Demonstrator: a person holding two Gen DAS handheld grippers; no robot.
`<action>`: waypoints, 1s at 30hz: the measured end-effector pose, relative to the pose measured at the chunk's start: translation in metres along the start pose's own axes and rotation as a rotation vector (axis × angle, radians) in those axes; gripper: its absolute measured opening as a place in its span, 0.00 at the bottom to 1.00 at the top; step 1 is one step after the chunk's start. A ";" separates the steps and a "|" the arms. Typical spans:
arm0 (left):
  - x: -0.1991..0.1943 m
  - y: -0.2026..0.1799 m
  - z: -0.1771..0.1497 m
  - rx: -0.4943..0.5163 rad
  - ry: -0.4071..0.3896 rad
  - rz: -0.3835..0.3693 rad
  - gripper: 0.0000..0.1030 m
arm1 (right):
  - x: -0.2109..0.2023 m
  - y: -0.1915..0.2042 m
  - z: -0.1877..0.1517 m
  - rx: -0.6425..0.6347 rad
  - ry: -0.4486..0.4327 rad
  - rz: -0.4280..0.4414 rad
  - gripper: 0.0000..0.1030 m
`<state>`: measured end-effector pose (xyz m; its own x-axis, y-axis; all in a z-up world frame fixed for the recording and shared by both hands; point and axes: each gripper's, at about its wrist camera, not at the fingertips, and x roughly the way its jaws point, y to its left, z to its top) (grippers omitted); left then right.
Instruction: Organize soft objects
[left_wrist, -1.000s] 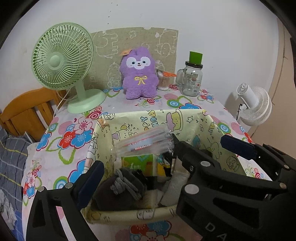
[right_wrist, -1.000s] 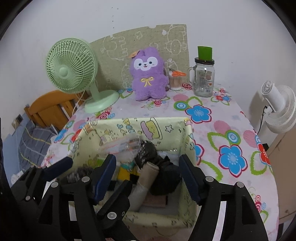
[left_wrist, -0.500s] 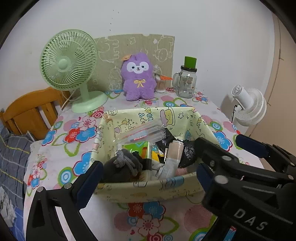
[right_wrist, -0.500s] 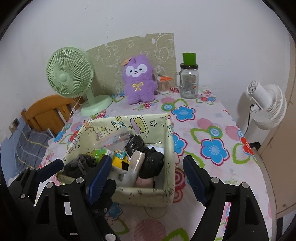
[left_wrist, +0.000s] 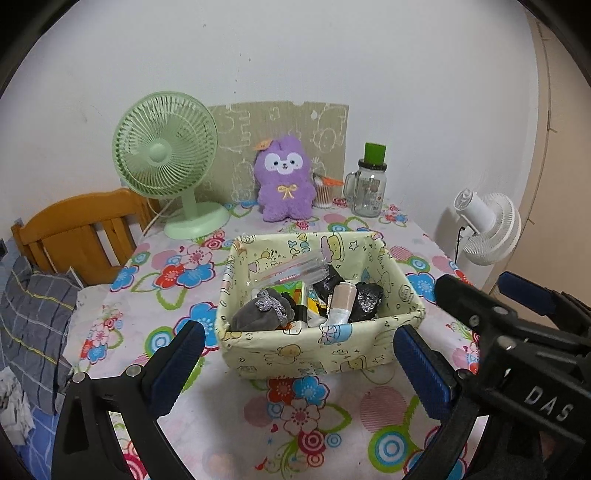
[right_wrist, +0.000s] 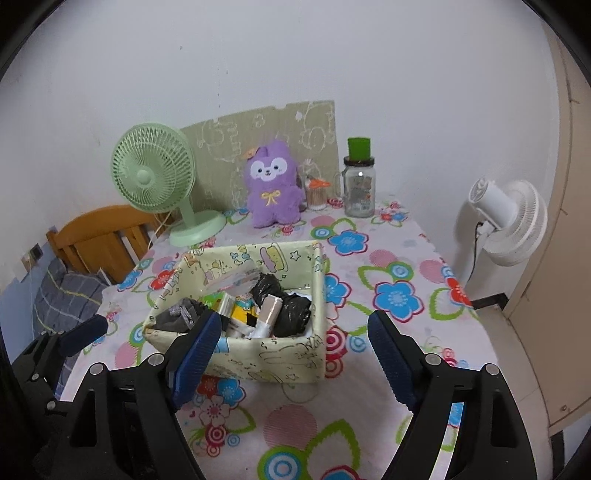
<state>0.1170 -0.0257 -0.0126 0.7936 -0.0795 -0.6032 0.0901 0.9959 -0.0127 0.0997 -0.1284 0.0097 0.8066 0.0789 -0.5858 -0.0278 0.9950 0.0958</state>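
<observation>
Nearest to me, the left claw (left_wrist: 295, 365) hangs over the front of the flowered tabletop (left_wrist: 317, 424), its blue-padded fingers spread wide with nothing between them. The right claw (right_wrist: 291, 356) sits just beside it, equally splayed and empty-handed.

A little further in stands the fabric bin (left_wrist: 321, 350), pale yellow with cartoon prints, square on the tabletop and apart from both claws. It's packed: a grey sock bundle (left_wrist: 264, 308) at the left front, a beige roll (left_wrist: 341, 302) leaning upright in the middle, crumpled black bags (right_wrist: 288, 308) to its right, and a clear plastic pouch (left_wrist: 291, 271) propped against the back wall. Something yellow and green pokes out between them, too buried to name.

Beyond the bin, against the wall, the purple plush toy (left_wrist: 284, 184) sits upright between the green desk fan (left_wrist: 166, 162) and a glass jar (left_wrist: 367, 190) with a green lid. It's well apart from the bin.

My read: the bin is filled and the claws are between picks. The plush looks like the one soft thing left out. Fetching it calls for a long reach over the bin, a squeeze around the plump body, and care not to clip the fan or jar.
</observation>
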 end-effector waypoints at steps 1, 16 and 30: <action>-0.006 0.000 -0.001 0.004 -0.010 0.004 1.00 | -0.006 -0.001 -0.001 0.002 -0.010 -0.004 0.82; -0.073 0.015 -0.015 -0.034 -0.108 0.066 1.00 | -0.084 -0.010 -0.009 -0.011 -0.151 -0.016 0.91; -0.116 0.008 -0.018 -0.024 -0.196 0.062 1.00 | -0.125 -0.018 -0.021 0.012 -0.230 -0.043 0.98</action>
<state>0.0149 -0.0077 0.0430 0.8991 -0.0225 -0.4371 0.0249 0.9997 -0.0003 -0.0132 -0.1548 0.0640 0.9202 0.0188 -0.3909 0.0157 0.9963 0.0850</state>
